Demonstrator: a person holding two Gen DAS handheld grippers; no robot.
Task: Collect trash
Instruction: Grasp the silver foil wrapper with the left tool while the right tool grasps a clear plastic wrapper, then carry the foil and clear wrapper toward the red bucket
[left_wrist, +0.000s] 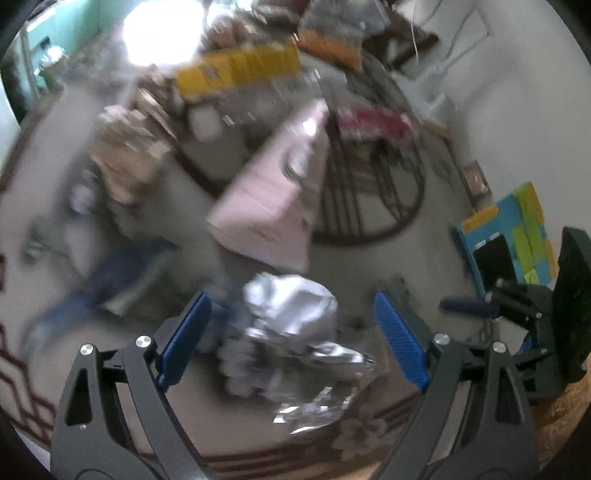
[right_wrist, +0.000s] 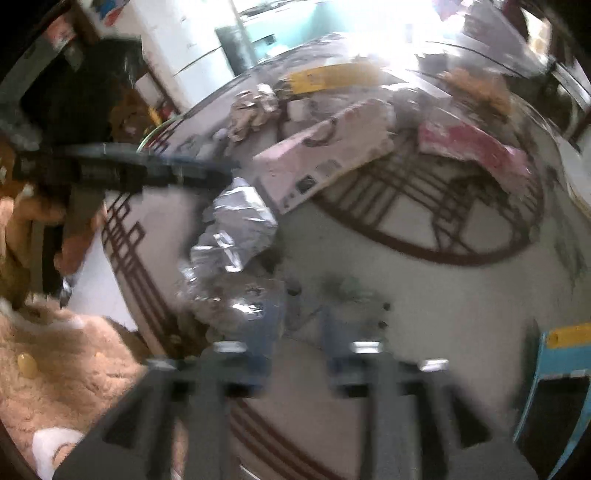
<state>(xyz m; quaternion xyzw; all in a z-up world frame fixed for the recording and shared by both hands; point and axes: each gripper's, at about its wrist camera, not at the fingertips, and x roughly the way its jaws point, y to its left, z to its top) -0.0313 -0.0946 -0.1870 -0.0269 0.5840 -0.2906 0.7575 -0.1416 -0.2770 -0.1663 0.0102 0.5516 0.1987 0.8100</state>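
Silver foil wrapper (left_wrist: 291, 332) — crumpled and reflective — is seen lying on the round patterned table (left_wrist: 369, 258), directly ahead of the left gripper (left_wrist: 291, 332). The left jaws are spread wide, and the wrapper sits between the two blue pads (left_wrist: 400, 338) without being pinched; contact cannot be determined through the motion blur. In the right wrist view the same wrapper (right_wrist: 236, 225) is located left of centre, just beside a pale pink box (right_wrist: 325, 155) that rests further back on the table (right_wrist: 406, 295). The right gripper (right_wrist: 297, 332) is held over bare tabletop beside the wrapper, its fingers parted and nothing gripped — heavy blur limits detail. A yellow box (left_wrist: 240, 70) and a red-and-pink packet (right_wrist: 476, 147) are seen towards the far side. A blue-framed card (left_wrist: 506, 236) lies to the right.
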